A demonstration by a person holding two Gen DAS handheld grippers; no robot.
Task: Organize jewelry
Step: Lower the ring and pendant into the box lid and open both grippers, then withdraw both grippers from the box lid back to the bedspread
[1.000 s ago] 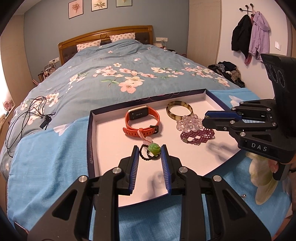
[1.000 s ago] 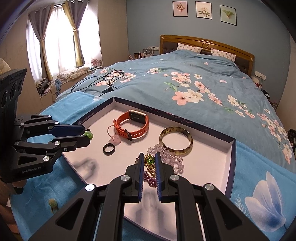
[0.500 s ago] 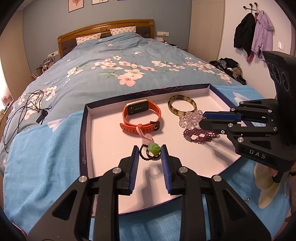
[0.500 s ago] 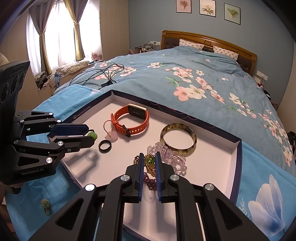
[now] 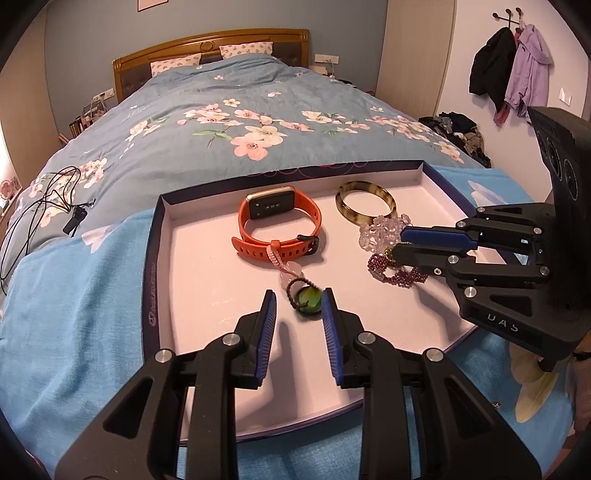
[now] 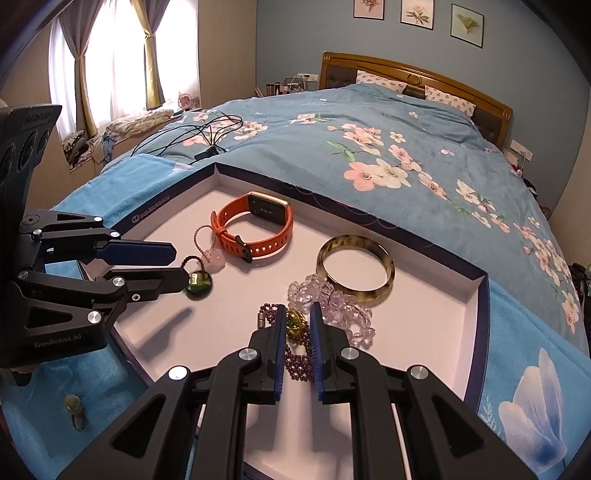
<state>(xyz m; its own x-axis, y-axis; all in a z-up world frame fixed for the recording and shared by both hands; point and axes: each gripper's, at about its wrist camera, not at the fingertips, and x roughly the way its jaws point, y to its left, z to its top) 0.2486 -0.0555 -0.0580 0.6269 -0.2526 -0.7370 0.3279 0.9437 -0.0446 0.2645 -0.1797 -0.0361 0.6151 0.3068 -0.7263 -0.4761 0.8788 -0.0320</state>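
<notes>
The left gripper (image 5: 299, 306) holds a green bead charm (image 5: 308, 299) low over the white tray (image 5: 192, 295), ready to set it down. The right gripper (image 6: 297, 325) pinches a gold-green bead (image 6: 295, 323) above the purple beads (image 6: 295, 360). I think letting go gently comes next. Only the right view shows a small charm (image 6: 75, 408) on the blanket (image 6: 55, 424).

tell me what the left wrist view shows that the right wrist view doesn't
Only the left wrist view: coats hanging on wall hooks and a clothes pile on the floor.

Only the right wrist view: a curtained window, three framed flower prints, and a small green charm lying on the blue cover outside the tray.

Both: the tray, orange watch, amber bangle, clear bead bracelet, purple bead bracelet, green pendant, and both hand-held grippers.
</notes>
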